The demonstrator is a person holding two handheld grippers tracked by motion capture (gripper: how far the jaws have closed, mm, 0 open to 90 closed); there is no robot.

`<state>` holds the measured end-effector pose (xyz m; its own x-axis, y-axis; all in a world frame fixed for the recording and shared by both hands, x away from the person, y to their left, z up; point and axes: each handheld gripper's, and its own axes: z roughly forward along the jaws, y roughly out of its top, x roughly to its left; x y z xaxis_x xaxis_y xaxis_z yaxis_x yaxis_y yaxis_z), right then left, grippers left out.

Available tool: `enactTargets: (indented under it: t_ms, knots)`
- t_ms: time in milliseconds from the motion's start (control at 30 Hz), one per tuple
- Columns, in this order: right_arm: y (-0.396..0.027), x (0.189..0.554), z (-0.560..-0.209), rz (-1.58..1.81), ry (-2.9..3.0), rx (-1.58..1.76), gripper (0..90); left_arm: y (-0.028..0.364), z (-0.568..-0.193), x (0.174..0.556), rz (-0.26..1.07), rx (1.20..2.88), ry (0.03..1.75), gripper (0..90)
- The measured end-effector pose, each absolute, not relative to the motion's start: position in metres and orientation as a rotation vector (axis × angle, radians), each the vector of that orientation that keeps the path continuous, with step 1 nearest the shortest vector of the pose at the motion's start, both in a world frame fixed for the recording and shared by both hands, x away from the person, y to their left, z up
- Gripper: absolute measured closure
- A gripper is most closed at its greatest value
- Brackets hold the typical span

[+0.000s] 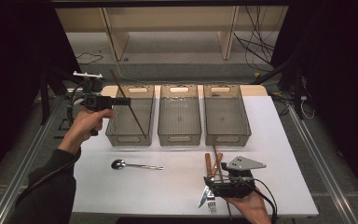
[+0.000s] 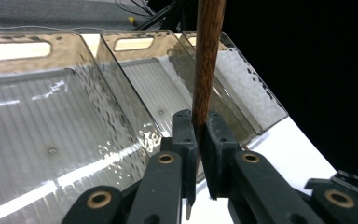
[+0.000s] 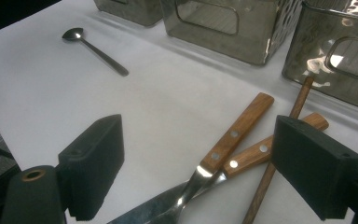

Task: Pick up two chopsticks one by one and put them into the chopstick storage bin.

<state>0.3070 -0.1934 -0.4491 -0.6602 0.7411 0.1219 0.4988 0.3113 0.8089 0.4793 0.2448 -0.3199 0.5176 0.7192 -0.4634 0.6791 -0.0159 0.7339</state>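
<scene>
Left gripper (image 1: 121, 101) pinches chopstick (image 1: 131, 110) tilted over far-left bin (image 1: 113, 135), right gripper (image 3: 198, 175) gapes; thin grip may slip.

Your table (image 1: 177, 186) is lit brightly and evenly from overhead, while the room on both sides falls to near black. Shadows on the white surface are soft and short; the spoon (image 1: 135, 165) casts only a thin one. In your left gripper view, glare streaks run across the clear bins (image 2: 51, 140) and the brown stick (image 2: 205, 60) is slightly soft up close. In your right gripper view the near jaws blur, the far bins (image 3: 214, 23) catch bright reflections, and lines bow slightly toward the edges.
</scene>
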Motion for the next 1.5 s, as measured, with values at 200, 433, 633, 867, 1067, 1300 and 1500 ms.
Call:
enactTargets:
  t_ms: [200,433,633,867,1067,1300,1500]
  knots:
    - [-0.195,0.307,-0.450,1.283,2.304,1.144,18.1,0.248,-0.311,0.495,0.086,1.735,1.224,84.2]
    - [-0.195,0.307,-0.450,1.286,2.304,1.142,18.2,0.249,-0.319,0.510,0.087,1.713,1.273,84.2]
    - [-0.195,0.307,-0.450,1.283,2.307,1.144,18.2,0.251,-0.334,0.518,0.073,1.692,1.316,84.2]
    - [-0.195,0.307,-0.450,1.286,2.304,1.142,18.2,0.248,-0.351,0.525,0.051,1.694,1.355,84.2]
    - [-0.196,0.306,-0.450,1.287,2.298,1.143,18.1,0.242,-0.359,0.529,0.033,1.711,1.366,84.2]
    - [-0.195,0.307,-0.450,1.286,2.301,1.139,18.2,0.240,-0.364,0.531,0.029,1.726,1.378,84.1]
    - [-0.195,0.306,-0.451,1.288,2.304,1.138,18.3,0.235,-0.374,0.532,0.025,1.741,1.399,83.9]
